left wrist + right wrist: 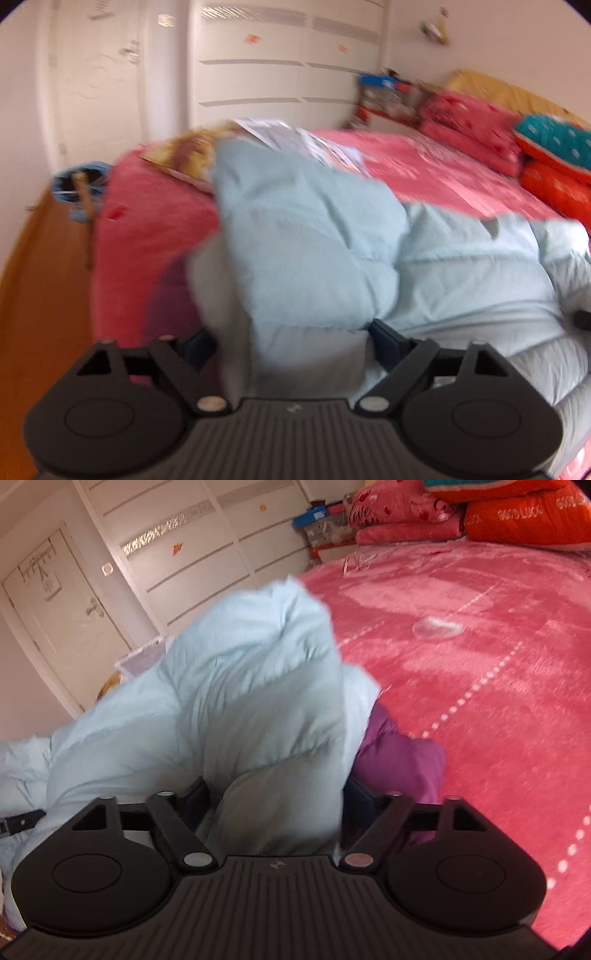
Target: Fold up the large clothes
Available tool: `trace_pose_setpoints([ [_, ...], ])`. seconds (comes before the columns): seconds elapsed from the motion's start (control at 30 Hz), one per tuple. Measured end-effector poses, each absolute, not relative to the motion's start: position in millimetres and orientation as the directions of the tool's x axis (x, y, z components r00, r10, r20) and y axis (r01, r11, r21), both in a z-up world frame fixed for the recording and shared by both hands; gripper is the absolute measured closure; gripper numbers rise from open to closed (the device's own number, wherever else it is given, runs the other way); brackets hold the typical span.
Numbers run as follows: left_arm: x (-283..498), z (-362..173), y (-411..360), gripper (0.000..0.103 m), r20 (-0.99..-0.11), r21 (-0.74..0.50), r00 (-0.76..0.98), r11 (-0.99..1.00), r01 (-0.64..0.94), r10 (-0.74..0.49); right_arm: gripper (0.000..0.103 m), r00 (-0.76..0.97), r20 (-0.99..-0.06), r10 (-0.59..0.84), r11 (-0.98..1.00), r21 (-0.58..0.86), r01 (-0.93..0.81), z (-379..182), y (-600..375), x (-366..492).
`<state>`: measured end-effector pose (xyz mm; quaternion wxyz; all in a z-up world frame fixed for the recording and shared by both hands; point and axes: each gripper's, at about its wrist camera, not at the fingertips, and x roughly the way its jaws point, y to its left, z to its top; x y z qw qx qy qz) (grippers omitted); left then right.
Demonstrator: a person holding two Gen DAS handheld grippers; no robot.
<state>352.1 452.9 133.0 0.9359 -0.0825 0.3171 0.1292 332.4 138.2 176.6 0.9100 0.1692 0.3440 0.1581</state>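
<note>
**Ana:** Where are the edges, and where is there room to move?

**Ben:** In the left wrist view the bed (443, 173) takes up the middle and right. Its near left corner drops to bare orange wood floor (40, 280) from 7 to 9 o'clock. White wardrobe doors (280, 62) stand at 12 o'clock. In the right wrist view, open pink blanket (480, 657) runs from 1 to 4 o'clock, with stacked pillows (517, 520) at 1 o'clock along the far edge.

**Ana:** What do the materials look like?

**Ben:** The blanket is fuzzy, with dotted white lines. The pale blue padded jacket (314, 236) is puffy, quilted and creased, heaped in soft mounds. A purple garment (402, 760) pokes out from under it at 4 o'clock in the right wrist view. Papers (306, 144) lie on the bed behind the jacket at 12 o'clock in the left wrist view.

**Ana:** Where is the jacket relative to the fingers?

**Ben:** It lies on the near part of the bed. The left gripper (291, 341) has its fingers spread wide, with a fold of jacket bulging between them. Whether the pads touch it cannot be told. The right gripper (277, 799) is also spread wide, with jacket fabric filling the gap and rising toward 11 o'clock.
</note>
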Motion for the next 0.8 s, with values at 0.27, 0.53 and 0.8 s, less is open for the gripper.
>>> trace_pose_setpoints([
  [0.27,302,180,448,0.010,-0.380,-0.074,0.855,0.910,-0.408,0.353,0.000,0.850,-0.396,0.346,0.926,0.290,-0.242,219,123,318],
  [0.53,368,155,430,0.012,-0.401,-0.091,0.882,0.948,-0.306,0.247,0.000,0.780,-0.458,0.426,0.904,0.184,-0.386,191,180,344],
  [0.8,383,104,456,0.003,-0.470,-0.053,0.797,0.889,-0.455,0.380,0.000,0.742,-0.569,0.356,0.934,0.188,-0.304,141,183,385],
])
